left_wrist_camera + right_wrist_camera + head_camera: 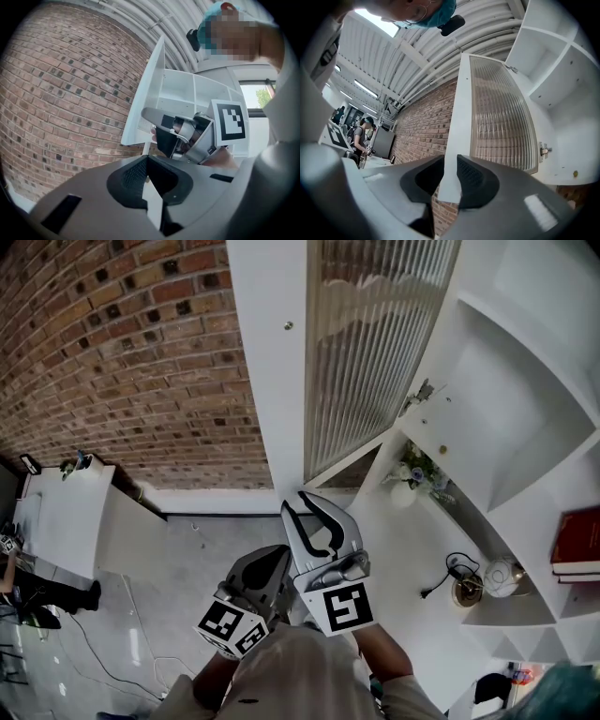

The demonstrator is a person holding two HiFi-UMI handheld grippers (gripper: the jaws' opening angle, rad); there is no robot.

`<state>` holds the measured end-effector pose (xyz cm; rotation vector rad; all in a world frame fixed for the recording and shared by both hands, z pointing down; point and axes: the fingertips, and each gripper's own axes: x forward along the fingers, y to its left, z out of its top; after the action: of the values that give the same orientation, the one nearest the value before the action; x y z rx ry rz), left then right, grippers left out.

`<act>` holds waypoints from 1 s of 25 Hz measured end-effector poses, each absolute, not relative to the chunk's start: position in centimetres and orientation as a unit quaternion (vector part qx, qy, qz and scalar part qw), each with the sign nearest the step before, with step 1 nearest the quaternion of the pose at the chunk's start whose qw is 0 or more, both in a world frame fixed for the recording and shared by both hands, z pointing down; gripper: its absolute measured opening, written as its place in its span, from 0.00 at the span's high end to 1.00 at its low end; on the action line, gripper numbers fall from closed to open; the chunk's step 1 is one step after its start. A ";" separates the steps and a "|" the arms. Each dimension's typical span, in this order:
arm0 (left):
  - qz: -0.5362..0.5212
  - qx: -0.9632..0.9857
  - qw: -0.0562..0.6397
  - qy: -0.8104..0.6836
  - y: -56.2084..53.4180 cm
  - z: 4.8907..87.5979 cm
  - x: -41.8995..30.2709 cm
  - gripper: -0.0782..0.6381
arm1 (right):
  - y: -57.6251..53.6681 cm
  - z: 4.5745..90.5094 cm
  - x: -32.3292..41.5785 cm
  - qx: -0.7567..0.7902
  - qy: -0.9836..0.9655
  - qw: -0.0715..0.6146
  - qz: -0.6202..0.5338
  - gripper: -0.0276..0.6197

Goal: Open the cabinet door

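Right gripper (449, 161): pinching the white frame of the cabinet door (501, 117) at its lower near corner, one pad on each face.
Left gripper (147, 159): tips pressed together with nothing between them; it sits near me, just left of and below the right gripper (298, 502), apart from the door.
Cabinet door (375, 343): swung out from the cabinet toward me, a ribbed glass panel in a white frame, with its free edge in my right gripper.
Hinge (419, 393): on the far right side of the door, joining it to the cabinet.
Markings: black-and-white square markers on the cubes of my right gripper (339, 607) and left gripper (230, 626).
Left side: a brick wall (122, 352) runs along the left, close beside the open door.
Right side: white shelves (525, 381) stand open, with a vase of flowers (408, 479), a red book (577, 540) and a small round object with a black cable (469, 587).
Far left: a white counter (66, 512), and a person (361, 136) standing at a desk.
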<state>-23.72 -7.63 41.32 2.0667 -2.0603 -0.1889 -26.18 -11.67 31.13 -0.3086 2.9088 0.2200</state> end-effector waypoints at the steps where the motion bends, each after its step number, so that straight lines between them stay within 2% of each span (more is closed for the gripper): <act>1: -0.064 0.704 0.108 -0.699 -7.6 41.3 -23.4 0.88 | -11.7 31.2 -25.7 -0.108 0.986 0.104 0.075 0.82; 6: -0.063 0.716 0.107 -0.687 -8.2 41.4 -21.6 0.88 | -12.9 31.6 -22.8 -0.137 0.983 0.102 0.070 0.82; 20: -0.052 0.763 0.101 -0.636 -11.2 41.0 -16.3 0.88 | -18.0 33.1 -12.7 -0.249 0.964 0.069 0.066 0.93; 25: -0.051 0.777 0.094 -0.620 -12.3 40.4 -14.8 0.88 | -19.5 32.4 -9.3 -0.283 0.954 0.069 0.068 0.93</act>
<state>-14.84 -12.28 40.43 2.3063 -1.8393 -0.1506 -9.30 -19.53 32.44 -0.8527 2.8721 0.2058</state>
